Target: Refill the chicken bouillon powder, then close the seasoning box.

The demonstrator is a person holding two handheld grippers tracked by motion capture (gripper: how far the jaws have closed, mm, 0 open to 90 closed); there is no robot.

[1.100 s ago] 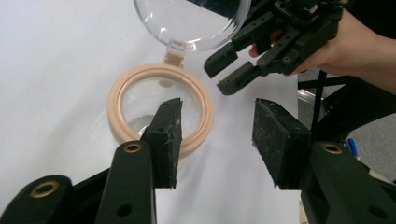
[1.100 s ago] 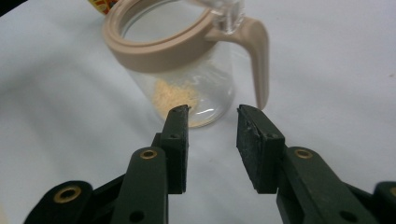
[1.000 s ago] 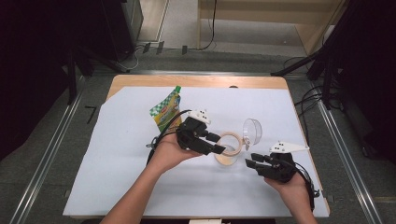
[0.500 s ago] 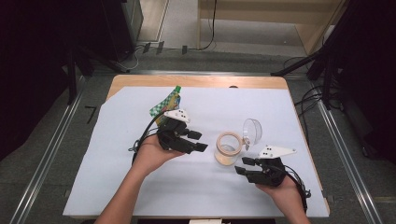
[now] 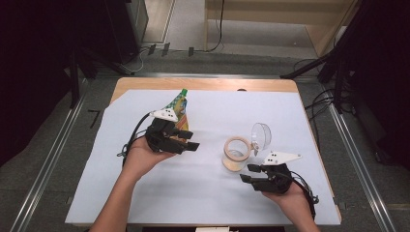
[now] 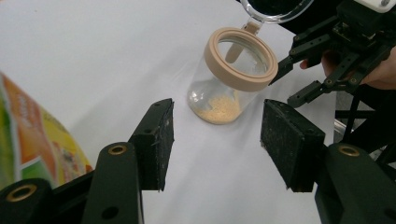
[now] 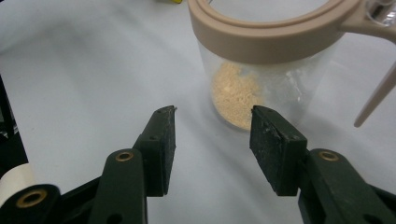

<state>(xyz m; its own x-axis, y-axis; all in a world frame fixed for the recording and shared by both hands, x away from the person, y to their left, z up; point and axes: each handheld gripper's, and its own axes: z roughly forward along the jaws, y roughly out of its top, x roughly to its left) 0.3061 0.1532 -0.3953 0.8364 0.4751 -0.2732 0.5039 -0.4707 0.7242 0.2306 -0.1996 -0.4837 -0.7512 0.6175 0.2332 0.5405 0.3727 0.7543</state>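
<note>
Both tools are backing away from the jar [image 5: 236,153]; in the high view, left tool [image 5: 186,140] and right tool [image 5: 250,174] are flanking it with open table around. Left gripper view: jaws gaping, empty; lid [image 6: 275,6] open, granules [image 6: 219,110] inside. Right gripper view: jaws parted, empty, nearing jar.

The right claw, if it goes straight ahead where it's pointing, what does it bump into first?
Most likely the clear jar. It stands just beyond the right claw, whose open tips point at its lower wall, slightly right of centre. Bare white table cover lies between them; depth is hard to judge.
</note>
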